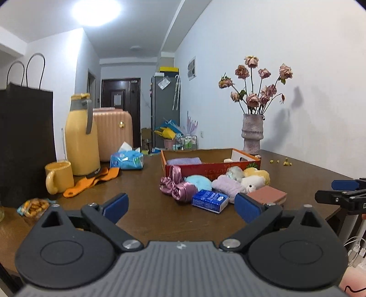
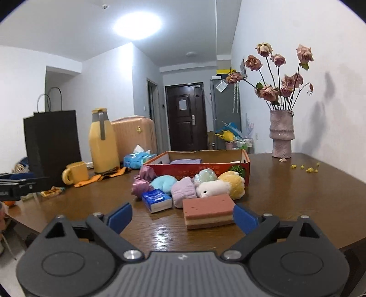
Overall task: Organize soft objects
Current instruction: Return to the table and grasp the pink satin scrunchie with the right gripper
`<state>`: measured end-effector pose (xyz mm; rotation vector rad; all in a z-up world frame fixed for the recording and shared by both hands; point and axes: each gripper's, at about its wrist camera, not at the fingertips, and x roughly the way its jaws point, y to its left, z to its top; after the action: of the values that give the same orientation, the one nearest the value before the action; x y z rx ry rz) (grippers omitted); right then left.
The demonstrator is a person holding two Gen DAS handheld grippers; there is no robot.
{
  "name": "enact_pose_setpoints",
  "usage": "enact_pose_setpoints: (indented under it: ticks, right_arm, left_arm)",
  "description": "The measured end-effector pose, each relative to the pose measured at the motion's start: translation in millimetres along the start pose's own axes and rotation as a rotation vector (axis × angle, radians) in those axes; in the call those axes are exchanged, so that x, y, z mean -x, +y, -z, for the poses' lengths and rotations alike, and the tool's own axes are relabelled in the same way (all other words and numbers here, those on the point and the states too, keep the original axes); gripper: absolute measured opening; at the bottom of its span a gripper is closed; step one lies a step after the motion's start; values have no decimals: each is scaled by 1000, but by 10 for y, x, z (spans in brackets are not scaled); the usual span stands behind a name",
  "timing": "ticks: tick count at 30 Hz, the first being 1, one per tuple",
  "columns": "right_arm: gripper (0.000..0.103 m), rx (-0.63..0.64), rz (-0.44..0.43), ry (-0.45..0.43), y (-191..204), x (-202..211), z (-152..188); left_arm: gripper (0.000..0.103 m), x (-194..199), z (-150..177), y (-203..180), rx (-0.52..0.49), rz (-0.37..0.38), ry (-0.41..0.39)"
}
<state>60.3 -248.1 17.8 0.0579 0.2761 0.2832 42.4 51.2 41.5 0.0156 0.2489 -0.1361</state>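
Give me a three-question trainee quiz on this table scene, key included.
1. True or false: the left gripper holds the sponge.
2. What already lies in the red box? A) a purple cloth B) the blue packet C) the mug
3. Fill in: the white plush toy lies ____ the box.

Key: 1 false, both grippers are open and empty. 2 A, the purple cloth. 3 outside, in front of it.

Black left gripper (image 1: 183,206) (2 blue pads, silver screws), ribbed grey body.

Bright ceiling light (image 1: 96,11) glare, fisheye-bent edges
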Motion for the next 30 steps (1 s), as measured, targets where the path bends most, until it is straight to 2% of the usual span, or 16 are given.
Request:
enact_pose_setpoints:
  ticks: [4, 8, 12, 15, 19, 25, 30]
  right_arm:
    - [95, 28, 16, 1, 47, -25, 21]
    - [94, 2, 30, 2, 17, -67, 43]
    - [93, -12, 28, 24, 23, -207, 66]
    - [92, 6, 3, 46, 68, -382, 82]
    - [86, 13, -38, 105, 166, -783, 44]
    - [85, 78, -104, 160, 474, -1606, -232]
    - [73, 149, -143, 235, 862, -2461, -433]
  left_arm:
    - [101, -62, 46, -7, -1, -5, 25]
    - [101, -129, 82, -9, 5, -4, 39]
    - [101, -349, 135, -1, 5, 4, 76]
    - [101, -615, 160, 66, 23, -26, 110]
    - [101, -986, 137, 216, 55, -75, 163]
    - [101, -1318, -19, 569, 92, -147, 170]
    - [101, -1432, -100, 875, 109, -186, 190]
